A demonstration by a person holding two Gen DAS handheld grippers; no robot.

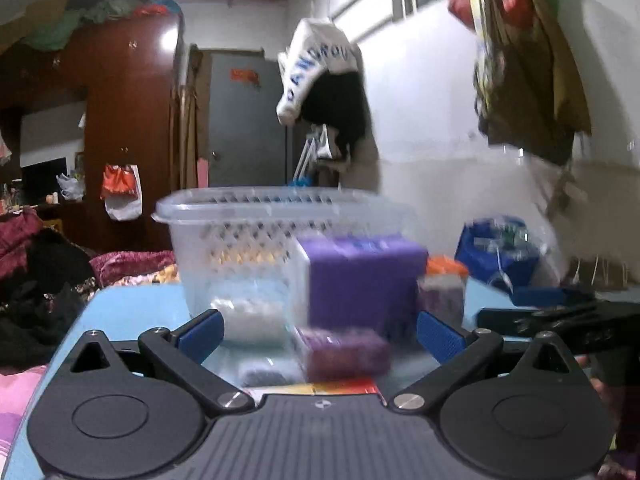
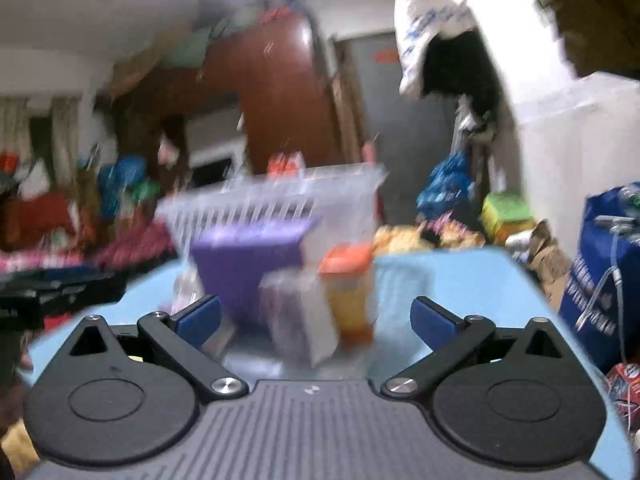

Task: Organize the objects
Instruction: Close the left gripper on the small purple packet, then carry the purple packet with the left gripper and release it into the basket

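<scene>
Fingers (image 1: 200,334) of both grippers spread wide; purple box (image 1: 360,276) fronts clear basket (image 1: 240,216).

Wardrobe (image 1: 132,120) stands at left. Grey door (image 1: 248,120) is just right of the wardrobe. White bag (image 1: 316,68) hangs right of the door. Blue bag (image 2: 608,272) sits far right of the wardrobe.

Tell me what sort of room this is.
Most likely a lived-in bedroom. A tall wooden wardrobe has clothes heaped on top, garments hang on the wall, and rumpled bedding lies beside the blue table.
</scene>
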